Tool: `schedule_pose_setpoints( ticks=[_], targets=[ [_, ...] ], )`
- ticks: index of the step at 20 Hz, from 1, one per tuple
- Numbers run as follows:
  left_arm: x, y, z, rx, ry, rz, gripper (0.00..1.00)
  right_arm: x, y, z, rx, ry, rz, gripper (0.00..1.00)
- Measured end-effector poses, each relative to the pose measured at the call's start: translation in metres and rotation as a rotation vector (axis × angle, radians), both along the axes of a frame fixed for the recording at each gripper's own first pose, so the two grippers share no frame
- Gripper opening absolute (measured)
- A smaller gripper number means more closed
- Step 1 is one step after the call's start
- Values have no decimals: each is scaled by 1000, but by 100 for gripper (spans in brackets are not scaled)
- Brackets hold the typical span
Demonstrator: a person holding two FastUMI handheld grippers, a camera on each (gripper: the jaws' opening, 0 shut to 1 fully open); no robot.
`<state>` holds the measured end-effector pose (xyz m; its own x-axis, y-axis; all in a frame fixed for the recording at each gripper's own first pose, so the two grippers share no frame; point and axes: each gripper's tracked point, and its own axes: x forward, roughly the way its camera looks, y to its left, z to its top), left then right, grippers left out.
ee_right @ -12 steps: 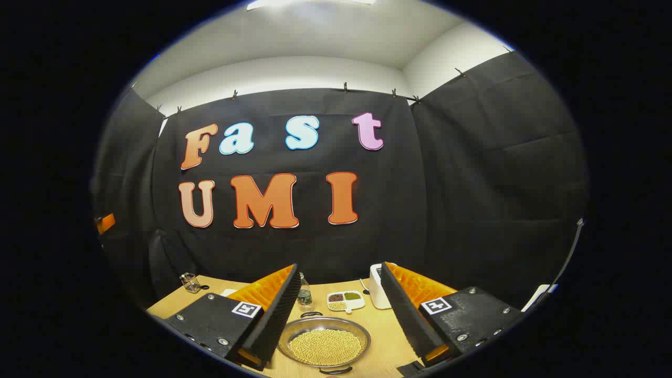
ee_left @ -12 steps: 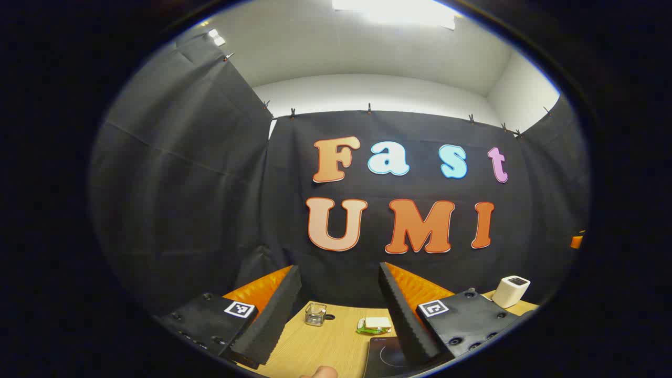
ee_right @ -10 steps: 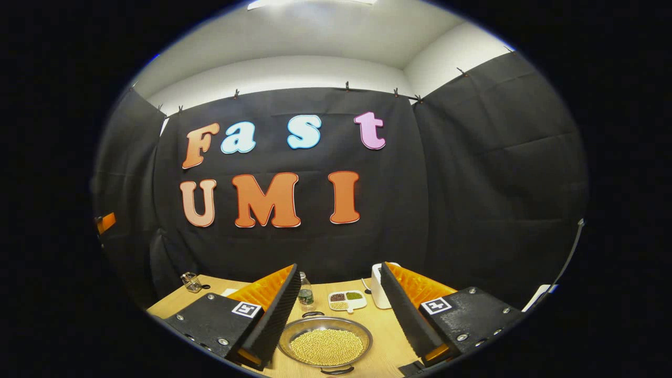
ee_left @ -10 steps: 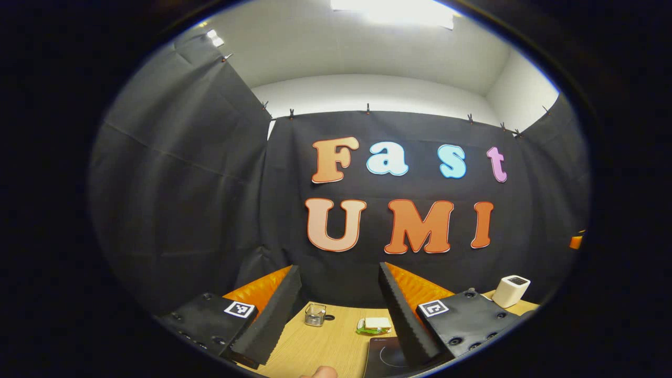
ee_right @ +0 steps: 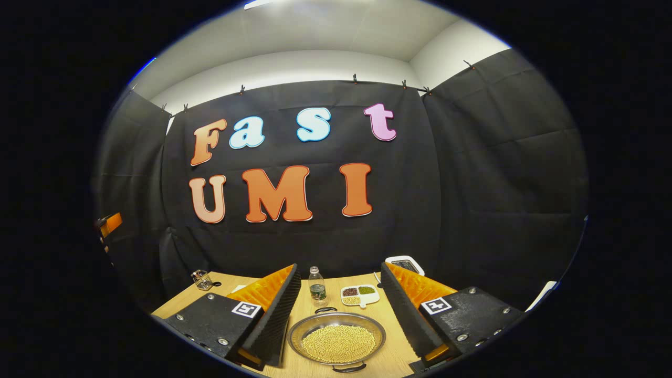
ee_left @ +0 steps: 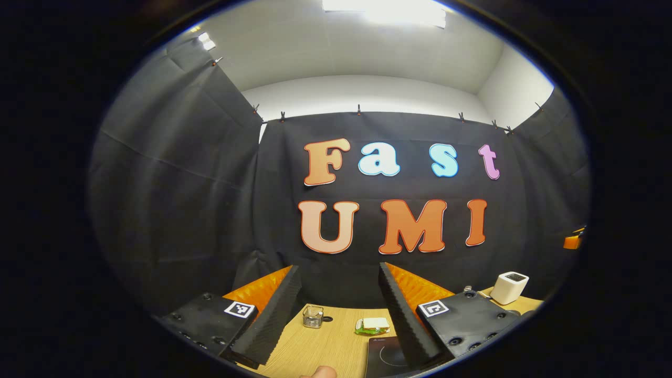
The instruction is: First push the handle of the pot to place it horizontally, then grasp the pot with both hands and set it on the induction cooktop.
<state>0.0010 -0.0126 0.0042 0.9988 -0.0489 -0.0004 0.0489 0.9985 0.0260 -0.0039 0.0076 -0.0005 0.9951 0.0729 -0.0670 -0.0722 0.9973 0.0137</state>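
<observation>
Shifted a little since the earlier frames: in the right gripper view, more of the wooden surface (ee_right: 391,349) revealed, with the pot (ee_right: 337,342) sitting higher and slightly further right between the fingers; in the left gripper view, only a small drift of the scene to the left.

Right claw (ee_right: 336,320) released, fingers spread wide, gripping nothing, hovering above the near edge of the surface. Pot low and shallow, metal, filled with pale yellow beans, resting on the surface between the two fingers without touching either. One dark handle at its far rim, another at its near rim. Beyond the pot, a small clear bottle (ee_right: 316,286) upright, and just right of it a white divided dish (ee_right: 360,295) holding dark, green and pale grains. Further right, partly hidden behind the right finger, a white appliance (ee_right: 403,264). Far left on the surface, a small glass jar (ee_right: 200,280).

Left claw (ee_left: 336,320) likewise released, fingers well apart, empty. Induction cooktop (ee_left: 382,357) black and flat, at the near right of that view, partly covered by the right finger. Beyond it, a green-and-white sponge (ee_left: 374,325); left of that, a small glass jar (ee_left: 313,316). White appliance (ee_left: 509,287) at far right. Fingertip (ee_left: 320,372) just poking in at the bottom edge.
</observation>
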Motion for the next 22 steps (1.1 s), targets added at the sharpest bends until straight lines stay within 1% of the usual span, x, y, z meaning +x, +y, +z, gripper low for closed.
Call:
schedule_pose_setpoints(
  ticks=[6, 9, 13, 16, 17, 18, 19, 20, 21, 22],
  targets=[
    [-1, -5, 0, -1, -3, -25, 98, -1, 1, -1, -13, 14, 5, 95],
    [-2, -8, 0, -7, -1, -31, 98, -2, 2, 0, -5, 27, 24, 95],
    [-2, -8, -1, -5, 7, -33, 98, -5, 3, 5, 8, 34, 41, 89],
    [-4, -8, 0, 2, 4, -31, 98, -7, 5, 2, 24, 42, 71, 83],
    [-4, -10, 0, 3, 3, -32, 98, -6, 6, -2, 23, 52, 79, 86],
    [-5, -11, 0, 4, 1, -34, 98, -5, 12, -6, 19, 63, 88, 78],
    [-5, -10, 2, 7, -2, -33, 98, -2, 16, -9, 17, 73, 89, 76],
    [-7, -10, 3, 11, -7, -31, 98, 0, 19, -12, 15, 80, 92, 77],
    [-8, -9, 4, 15, -12, -30, 98, 4, 23, -14, 14, 89, 96, 70],
    [-9, -10, 4, 19, -15, -30, 98, 5, 24, -18, 19, 97, 103, 66]
  ],
)
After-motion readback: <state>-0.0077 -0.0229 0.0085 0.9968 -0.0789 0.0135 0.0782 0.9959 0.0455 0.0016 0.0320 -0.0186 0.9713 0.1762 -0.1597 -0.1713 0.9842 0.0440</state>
